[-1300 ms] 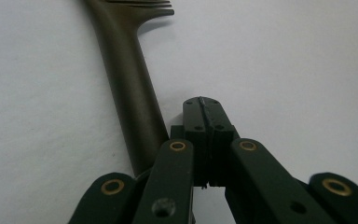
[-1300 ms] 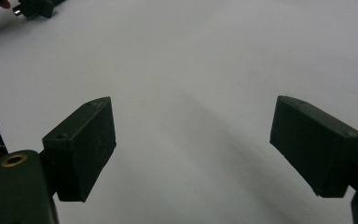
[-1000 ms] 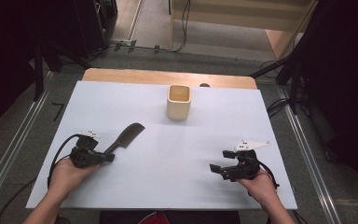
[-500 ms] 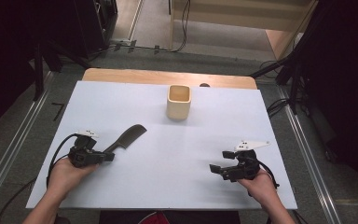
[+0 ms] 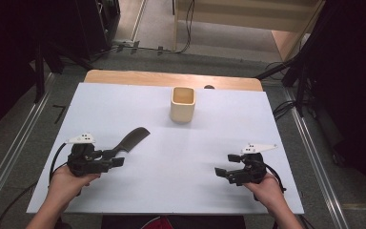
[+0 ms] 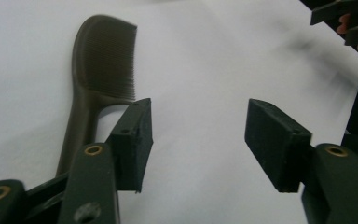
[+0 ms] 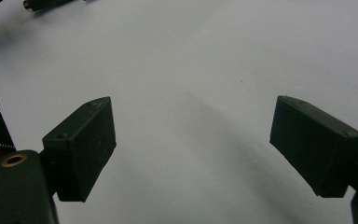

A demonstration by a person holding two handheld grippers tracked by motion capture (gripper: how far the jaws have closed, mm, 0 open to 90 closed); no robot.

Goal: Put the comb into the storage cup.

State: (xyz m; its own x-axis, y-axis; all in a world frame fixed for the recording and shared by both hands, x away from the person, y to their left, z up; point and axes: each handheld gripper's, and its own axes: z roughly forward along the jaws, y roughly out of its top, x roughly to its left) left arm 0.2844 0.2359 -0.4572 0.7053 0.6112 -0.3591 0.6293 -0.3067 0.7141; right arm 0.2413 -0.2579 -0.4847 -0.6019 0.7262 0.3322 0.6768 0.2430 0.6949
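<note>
On the white worktop (image 5: 267,124) a dark comb (image 5: 134,139) lies flat toward the left edge, its handle pointing at the near left corner. The left gripper (image 5: 118,158) rests just beside that handle, jaws apart and empty. The right gripper (image 5: 220,172) sits near the near right corner, jaws wide apart over bare surface. A beige cup (image 5: 183,104) stands upright close to the far edge.

Left hand-held gripper (image 5: 116,158) drawn back from comb (image 5: 132,140), nearer table edge.
</note>
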